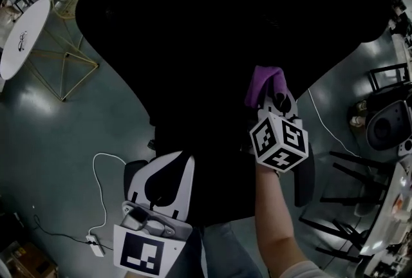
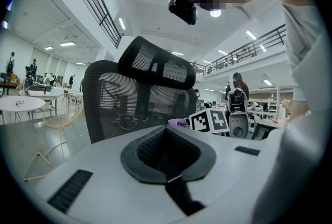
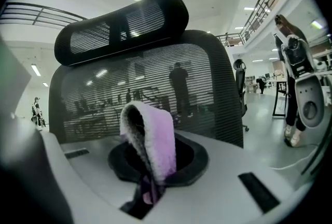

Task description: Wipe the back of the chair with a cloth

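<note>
The R tongs (image 3: 153,166) pinch the purple cloth (image 3: 155,140) tight & the mesh chair back (image 3: 171,75) stands right ahead of them, so they're nearer than the L tongs (image 2: 167,153), shut w/ nothing inside, lower down.

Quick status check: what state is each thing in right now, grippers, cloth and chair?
right gripper: shut on the purple cloth.
purple cloth: folded over, standing up from the jaws; contact with the chair unclear.
left gripper: shut, empty.
chair: upright, mesh back facing both grippers.
</note>
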The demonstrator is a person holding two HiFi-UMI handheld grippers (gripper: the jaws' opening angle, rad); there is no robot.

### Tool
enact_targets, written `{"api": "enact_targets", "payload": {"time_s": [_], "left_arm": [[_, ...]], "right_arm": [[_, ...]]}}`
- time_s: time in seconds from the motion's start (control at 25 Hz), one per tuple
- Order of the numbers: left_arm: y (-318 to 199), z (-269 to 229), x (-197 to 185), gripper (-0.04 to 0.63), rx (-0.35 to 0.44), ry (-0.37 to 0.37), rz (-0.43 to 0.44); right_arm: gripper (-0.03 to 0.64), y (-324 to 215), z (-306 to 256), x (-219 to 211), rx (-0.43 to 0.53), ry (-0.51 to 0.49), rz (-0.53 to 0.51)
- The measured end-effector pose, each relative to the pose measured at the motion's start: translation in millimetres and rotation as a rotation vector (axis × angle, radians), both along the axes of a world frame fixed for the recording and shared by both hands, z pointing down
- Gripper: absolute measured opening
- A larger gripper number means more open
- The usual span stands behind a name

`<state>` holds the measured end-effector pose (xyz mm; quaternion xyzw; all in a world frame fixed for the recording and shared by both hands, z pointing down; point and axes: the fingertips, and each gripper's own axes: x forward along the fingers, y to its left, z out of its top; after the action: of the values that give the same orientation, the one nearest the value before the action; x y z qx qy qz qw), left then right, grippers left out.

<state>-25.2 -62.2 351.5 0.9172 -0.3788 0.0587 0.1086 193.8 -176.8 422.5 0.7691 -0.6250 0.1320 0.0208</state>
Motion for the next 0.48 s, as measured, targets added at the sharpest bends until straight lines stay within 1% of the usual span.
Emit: {"api": "enact_targets", "payload": {"time_s": [0.48], "left_arm": [[6.2, -3.6, -44.4, 0.012, 0.007, 0.007, -0.098]], "right_arm": [[0.044, -15.6, 4.0, -96.5, 0.001, -0.020, -0.151]]}}
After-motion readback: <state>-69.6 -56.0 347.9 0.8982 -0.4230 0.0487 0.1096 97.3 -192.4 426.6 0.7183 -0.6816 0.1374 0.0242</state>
